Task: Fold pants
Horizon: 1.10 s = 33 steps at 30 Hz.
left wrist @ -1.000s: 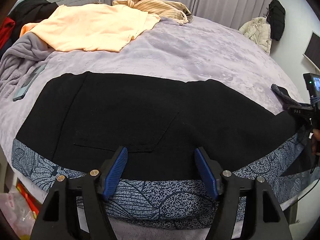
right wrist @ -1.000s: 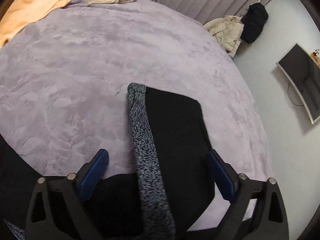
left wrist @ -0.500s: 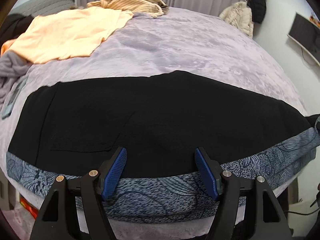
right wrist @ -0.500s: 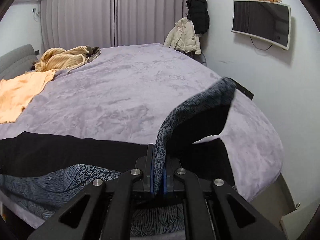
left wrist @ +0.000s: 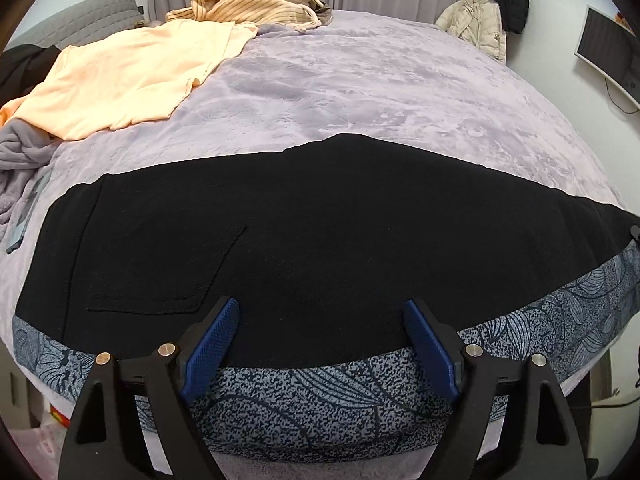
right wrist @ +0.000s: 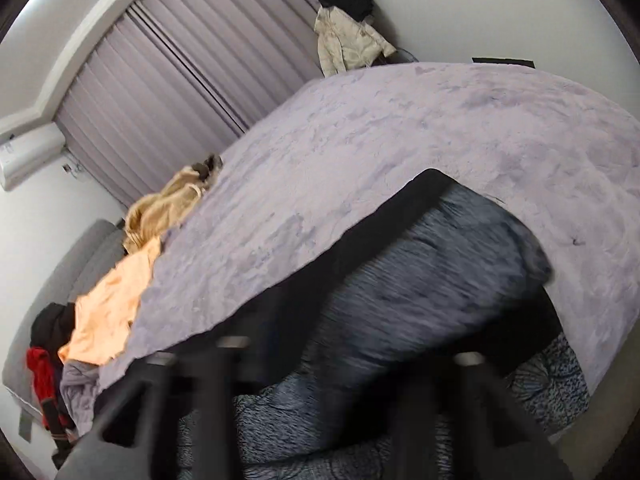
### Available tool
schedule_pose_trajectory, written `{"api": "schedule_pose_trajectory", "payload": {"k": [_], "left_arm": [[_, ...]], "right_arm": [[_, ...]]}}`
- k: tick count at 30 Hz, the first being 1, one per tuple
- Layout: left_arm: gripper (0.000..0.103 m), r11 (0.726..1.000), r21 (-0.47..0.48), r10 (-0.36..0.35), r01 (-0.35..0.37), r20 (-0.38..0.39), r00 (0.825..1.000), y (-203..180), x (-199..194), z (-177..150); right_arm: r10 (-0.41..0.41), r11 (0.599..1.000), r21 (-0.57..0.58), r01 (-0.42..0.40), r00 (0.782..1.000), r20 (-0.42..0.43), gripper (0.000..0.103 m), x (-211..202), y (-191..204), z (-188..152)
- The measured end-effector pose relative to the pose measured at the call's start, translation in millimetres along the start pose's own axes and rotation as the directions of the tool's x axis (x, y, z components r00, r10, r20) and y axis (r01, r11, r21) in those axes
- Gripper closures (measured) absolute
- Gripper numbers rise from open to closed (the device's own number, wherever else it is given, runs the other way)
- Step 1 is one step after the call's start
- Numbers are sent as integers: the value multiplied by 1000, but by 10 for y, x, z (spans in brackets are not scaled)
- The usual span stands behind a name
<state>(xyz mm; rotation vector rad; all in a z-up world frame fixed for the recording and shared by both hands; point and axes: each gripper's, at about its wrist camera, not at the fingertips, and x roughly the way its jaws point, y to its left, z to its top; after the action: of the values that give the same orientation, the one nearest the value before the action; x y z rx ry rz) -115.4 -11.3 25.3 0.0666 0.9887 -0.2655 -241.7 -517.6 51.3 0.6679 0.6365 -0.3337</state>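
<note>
Since the earlier frames, the right claw (right wrist: 320, 364) has closed onto the patterned cuff end of the pants (left wrist: 320, 240) and carried it across the bed, rolling as it went; its view is now tilted and motion-blurred. That claw is clamped on the fabric, and the lifted patterned leg (right wrist: 420, 280) drapes away from it over the black part. The left claw (left wrist: 320, 320) has just been opening and stands wide, its blue pads (left wrist: 212, 340) poised over the pants' near edge; whether they touch the fabric cannot be told.

Pants position: spread lengthwise along the near edge of the bed (left wrist: 380, 92), black side up, with a blue patterned band (left wrist: 320, 400) along the front. A patch pocket (left wrist: 160, 272) shows left of centre.

Further back on the lilac bed cover lie an orange shirt (left wrist: 132, 80) and a striped tan garment (left wrist: 256, 4). Jackets (left wrist: 480, 20) hang by the curtain.
</note>
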Motion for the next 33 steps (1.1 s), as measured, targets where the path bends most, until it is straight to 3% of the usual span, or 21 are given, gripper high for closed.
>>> {"api": "schedule_pose_trajectory", "payload": {"k": [2,5,8,10,12,14,16,18,21,22,23,24,25,26,28,30,32,33], "left_arm": [[19,1000,9,-23,23,-16,1000,-9,-28,50],[19,991,2,-137,137,-4,991,19,-212,140],[19,974,56,-221,218,39,975,-4,-444,230],[19,963,114,-252,244,58,966,-64,-532,254],[19,957,175,-244,233,47,969,-154,-516,240],[19,953,221,-216,208,12,976,-255,-411,178],[19,949,245,-196,197,-30,980,-333,-278,92],[19,948,248,-186,199,-74,980,-380,-160,49],[19,956,228,-169,185,-91,981,-380,-83,38],[19,958,217,-174,189,-86,981,-374,-102,52],[19,959,206,-181,194,-80,980,-367,-117,76],[18,961,193,-185,195,-71,980,-384,-136,79],[19,967,174,-179,187,-61,982,-383,-138,101],[19,972,155,-172,178,-56,984,-375,-131,129],[19,983,97,-148,153,-56,987,-371,-92,203],[19,988,56,-143,146,-56,988,-421,-59,263],[18,986,50,-159,162,-50,986,-574,-31,312],[18,984,64,-161,164,-44,986,-655,-19,330]], "right_arm": [[14,997,-74,-9,998,61,97,-254,198,82],[48,977,-213,-10,984,173,97,-858,696,257],[41,940,-338,45,970,241,97,-1301,1157,343],[-12,903,-410,126,963,269,97,-1419,1303,317],[-90,883,-427,194,964,252,96,-1331,1255,229],[-187,885,-397,245,966,178,96,-1038,1003,66],[-287,878,-375,298,954,87,95,-647,668,-197],[-346,873,-361,327,938,14,95,-295,397,-391],[-378,854,-388,348,926,-1,93,-98,270,-486],[-374,858,-378,348,927,3,83,-113,265,-450],[-386,856,-367,363,923,14,61,-143,242,-400],[-414,847,-349,400,910,38,48,-195,199,-341],[-441,839,-326,435,896,61,24,-280,117,-257],[-476,829,-293,477,876,80,17,-354,47,-192],[-536,807,-224,547,837,114,17,-515,-33,-73],[-527,783,-268,561,828,195,17,-586,226,-38],[-458,769,-378,516,856,238,16,-498,660,-126],[-389,776,-447,445,895,217,16,-375,943,-226]]}}
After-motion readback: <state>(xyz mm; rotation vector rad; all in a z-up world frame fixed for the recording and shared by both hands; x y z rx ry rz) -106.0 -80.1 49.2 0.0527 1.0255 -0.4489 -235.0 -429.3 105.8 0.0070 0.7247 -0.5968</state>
